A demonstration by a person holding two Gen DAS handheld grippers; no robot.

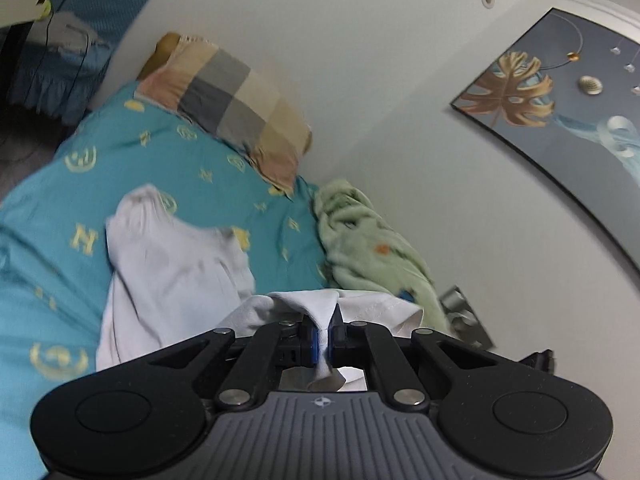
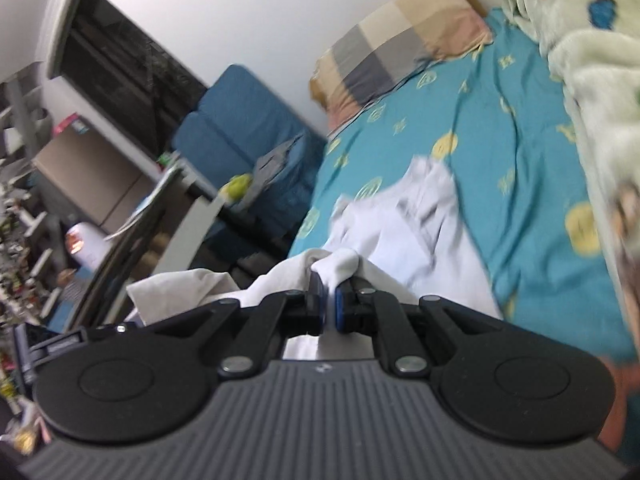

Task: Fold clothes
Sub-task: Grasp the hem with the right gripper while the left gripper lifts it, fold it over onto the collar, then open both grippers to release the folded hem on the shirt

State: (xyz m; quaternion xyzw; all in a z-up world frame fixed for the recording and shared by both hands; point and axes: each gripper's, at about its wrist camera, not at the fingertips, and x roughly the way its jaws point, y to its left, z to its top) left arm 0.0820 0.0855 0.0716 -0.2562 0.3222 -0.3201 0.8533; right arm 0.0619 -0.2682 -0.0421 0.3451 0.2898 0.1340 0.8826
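A white garment (image 1: 172,272) hangs lifted over a teal bed sheet (image 1: 48,208), its far end trailing on the bed. My left gripper (image 1: 324,330) is shut on a bunched edge of it, cloth pinched between the blue pads. In the right wrist view the same white garment (image 2: 416,220) stretches away over the teal sheet (image 2: 532,168), and my right gripper (image 2: 329,298) is shut on another bunched edge. Both views are motion-blurred.
A checked pillow (image 1: 236,108) lies at the head of the bed against the white wall. A pale green blanket (image 1: 368,248) is heaped along the wall side. A framed picture (image 1: 560,108) hangs on the wall. A blue chair (image 2: 240,136) and cluttered shelves (image 2: 24,216) stand beside the bed.
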